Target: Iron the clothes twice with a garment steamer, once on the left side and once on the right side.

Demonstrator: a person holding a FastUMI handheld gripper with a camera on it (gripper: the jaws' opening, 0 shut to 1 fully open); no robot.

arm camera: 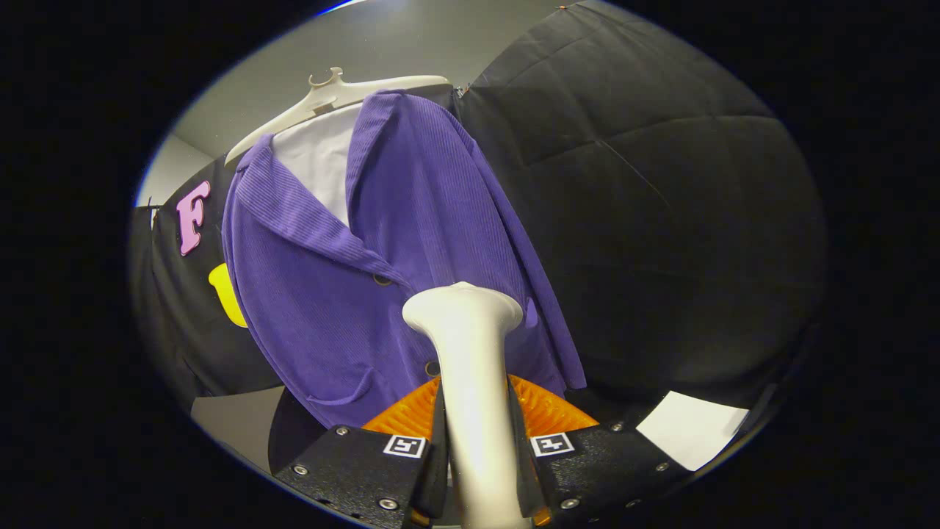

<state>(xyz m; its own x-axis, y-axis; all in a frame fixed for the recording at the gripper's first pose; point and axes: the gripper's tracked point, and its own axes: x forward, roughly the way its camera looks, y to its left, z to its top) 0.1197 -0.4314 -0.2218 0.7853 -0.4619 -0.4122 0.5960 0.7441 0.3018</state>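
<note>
Gripper point(476, 441) fingers clamp the garment steamer point(470, 382) by its handle, head aimed up at the purple jacket point(382, 279) on its hanger point(330, 99); seemingly poised for a pass.

Recording booth: black cloth walls point(661, 184), jacket point(382, 279) on hanger point(323, 99).

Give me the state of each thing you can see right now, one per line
Garment steamer: gripped by its handle, head up toward the jacket.
Gripper: shut on the steamer handle.
Purple jacket: hanging on the hanger, collar open.
Hanger: holding the jacket up.
</note>
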